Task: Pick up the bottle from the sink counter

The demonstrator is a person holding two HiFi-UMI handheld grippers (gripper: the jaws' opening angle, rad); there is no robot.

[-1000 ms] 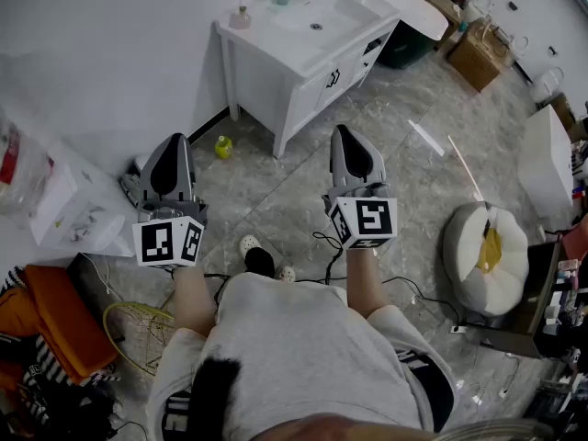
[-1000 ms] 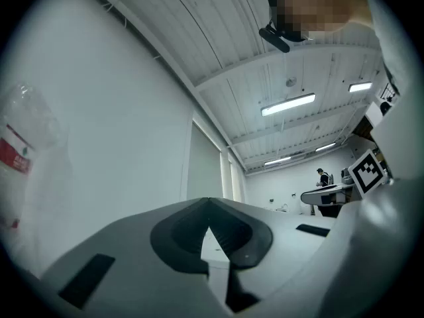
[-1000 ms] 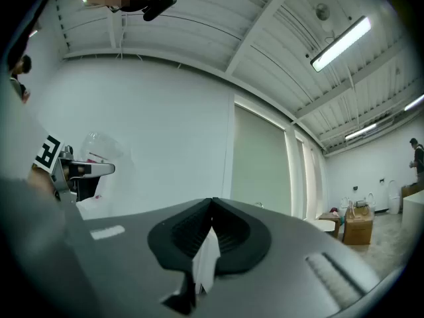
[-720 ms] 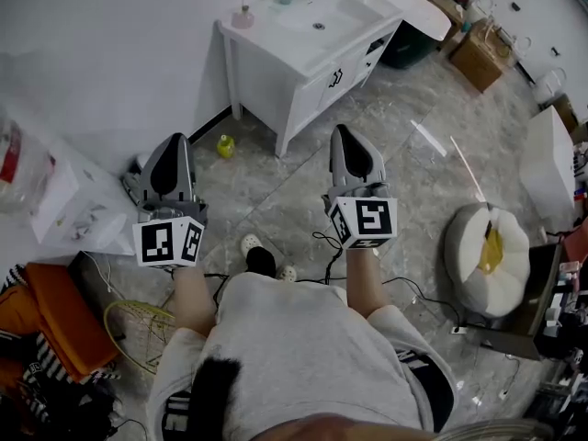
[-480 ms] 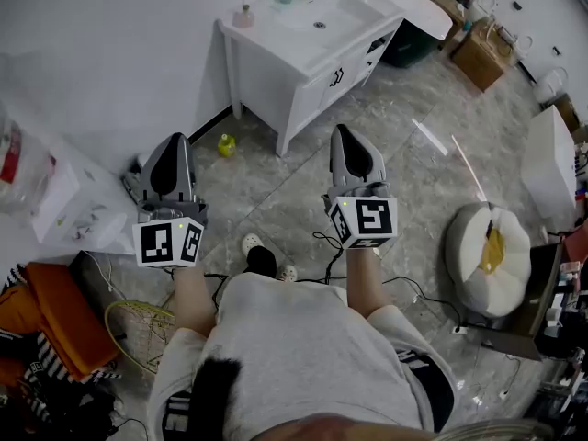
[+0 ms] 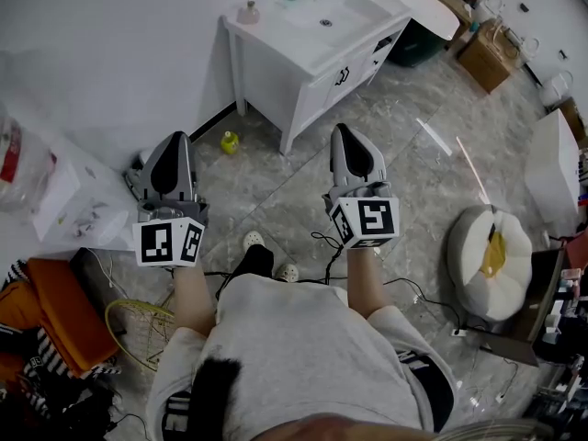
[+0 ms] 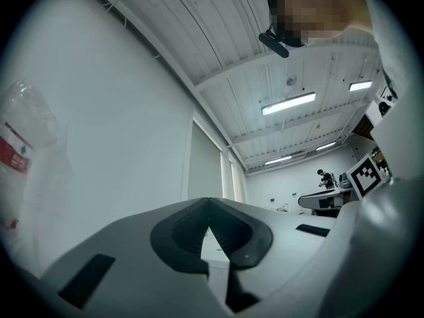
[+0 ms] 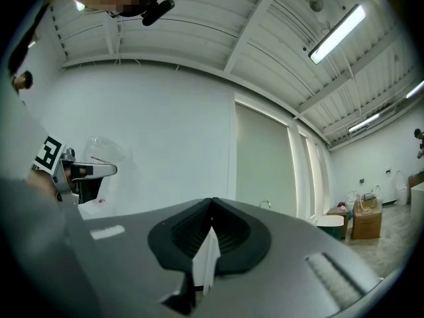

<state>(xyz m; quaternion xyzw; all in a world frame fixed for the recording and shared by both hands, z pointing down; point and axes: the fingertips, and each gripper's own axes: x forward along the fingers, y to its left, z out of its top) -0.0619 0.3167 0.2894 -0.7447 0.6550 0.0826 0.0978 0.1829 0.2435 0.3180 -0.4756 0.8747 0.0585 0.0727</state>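
Grey marble floor (image 6: 276,186) runs from the person's feet to a white sink counter (image 6: 308,58) set against the far wall, well apart from both grippers, with only bare floor between. Right of it lie a white beanbag (image 6: 487,255) and a cardboard box (image 6: 485,58); at left, a clear plastic bag (image 6: 37,191) and an orange cloth (image 6: 60,315). The left gripper (image 6: 174,145) and right gripper (image 6: 343,136) are held side by side at waist height, pointing toward the counter – each has its jaws pressed together, with nothing between them. The bottle (image 6: 248,12), small and pinkish, stands upright on the counter's left corner. A small yellow-green object (image 6: 229,142) lies on the floor near the counter's front leg. Compared with a second ago, the counter sits slightly farther right in the head view and a dark-shod foot (image 6: 248,260) has come forward – the grippers hold the same pose.
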